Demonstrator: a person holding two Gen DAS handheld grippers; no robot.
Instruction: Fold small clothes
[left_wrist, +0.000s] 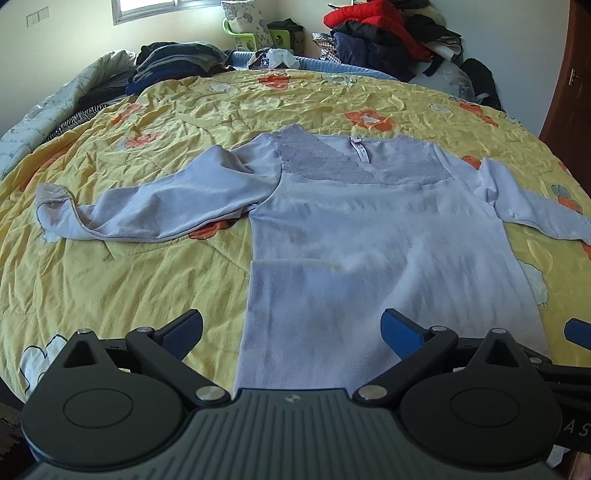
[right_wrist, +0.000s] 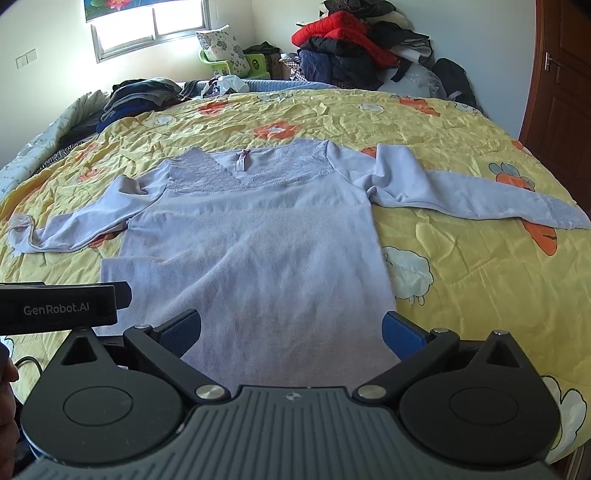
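Lilac long-sleeved top (right_wrist: 251, 236) with lace yoke, lying flat, sleeves spread, hem nearest between the open right claw (right_wrist: 291, 332) fingers

Both grippers' bodies hide the lilac top's (left_wrist: 354, 236) hem; its right cuff is cropped.

One line of print was legible — "GenRobot.AI", white on the black body of the left gripper (right_wrist: 61, 308), seen from the right wrist. The top's neck label (left_wrist: 355, 144) was too small to read — and two pale letters at the left view's right edge stayed unclear.
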